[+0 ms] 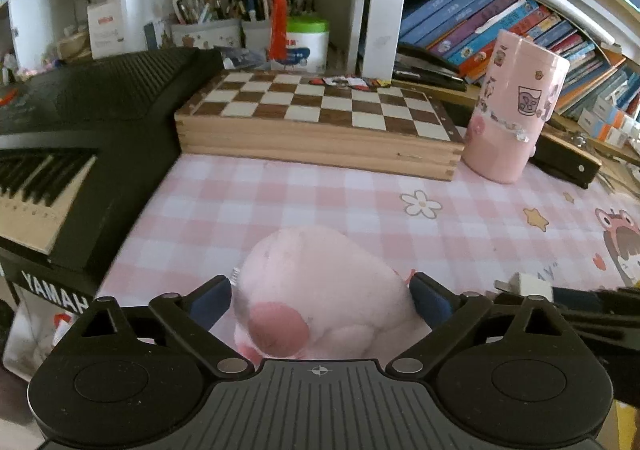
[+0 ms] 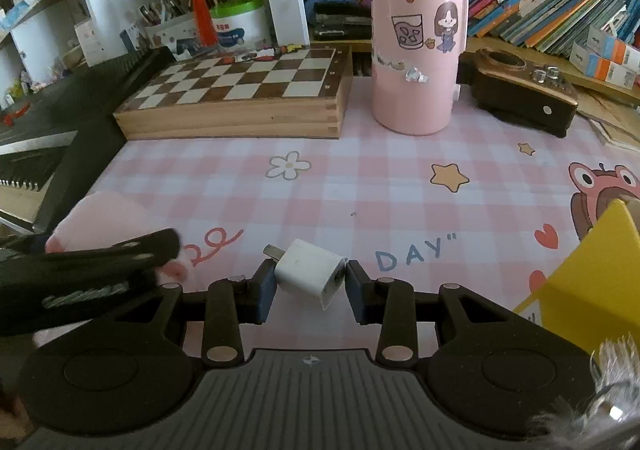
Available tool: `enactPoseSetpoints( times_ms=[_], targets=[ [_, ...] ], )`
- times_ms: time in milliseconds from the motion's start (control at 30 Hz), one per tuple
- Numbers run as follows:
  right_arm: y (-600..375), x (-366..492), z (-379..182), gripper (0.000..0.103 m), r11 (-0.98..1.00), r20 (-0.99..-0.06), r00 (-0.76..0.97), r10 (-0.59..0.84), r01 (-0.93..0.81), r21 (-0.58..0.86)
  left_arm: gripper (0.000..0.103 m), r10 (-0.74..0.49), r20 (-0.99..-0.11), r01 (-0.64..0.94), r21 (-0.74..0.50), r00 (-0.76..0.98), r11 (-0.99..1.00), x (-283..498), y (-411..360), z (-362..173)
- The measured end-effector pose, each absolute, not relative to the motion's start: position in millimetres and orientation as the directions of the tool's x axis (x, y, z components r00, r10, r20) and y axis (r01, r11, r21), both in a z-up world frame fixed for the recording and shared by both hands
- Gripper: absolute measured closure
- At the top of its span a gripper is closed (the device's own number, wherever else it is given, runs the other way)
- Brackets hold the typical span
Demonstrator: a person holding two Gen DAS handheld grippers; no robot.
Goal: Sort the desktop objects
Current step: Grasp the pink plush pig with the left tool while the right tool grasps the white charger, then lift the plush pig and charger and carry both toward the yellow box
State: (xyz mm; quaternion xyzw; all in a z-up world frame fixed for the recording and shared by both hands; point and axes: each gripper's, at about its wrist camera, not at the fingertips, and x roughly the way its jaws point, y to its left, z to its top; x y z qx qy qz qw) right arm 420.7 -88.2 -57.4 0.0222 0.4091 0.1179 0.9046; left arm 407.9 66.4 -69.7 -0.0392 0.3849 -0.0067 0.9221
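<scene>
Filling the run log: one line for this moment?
left tool: around pink plush | right tool: shut on white charger | checked mat

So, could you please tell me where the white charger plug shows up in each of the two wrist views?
Left wrist view: the white charger plug is at the right edge, low, partly hidden behind the other gripper's black finger.
Right wrist view: low centre, between the fingers of the right gripper, whose pads press its sides.
Shared landmark: the pink cup standing by the chessboard's corner.
</scene>
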Motion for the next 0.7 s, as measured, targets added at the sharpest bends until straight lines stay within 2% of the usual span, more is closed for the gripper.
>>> enactPoseSetpoints(
  times_ms=[67,133,300,700],
  targets=[
    [-89,417,-55,0.068,0.970,-0.731,0.640,0.237,-0.195,0.145,0.006,-0.075,-0.746,-0.025,-0.122,0.661,0.992,414,69,-79],
    [-90,412,-52,0.068,0.970,-0.726,0.646,0.236,-0.197,0.140,0.008,-0.085,-0.748,-0.056,-0.162,0.659,0.985,413,74,-82],
    [-93,400,-46,0.068,0.971,-0.717,0.657,0.232,-0.197,0.134,0.018,-0.076,-0.737,-0.044,-0.142,0.672,0.989,399,73,-75],
    [-92,349,-24,0.068,0.968,-0.686,0.686,0.243,-0.214,0.129,0.018,-0.101,-0.650,0.006,-0.147,0.754,0.989,333,81,-27]
  ],
)
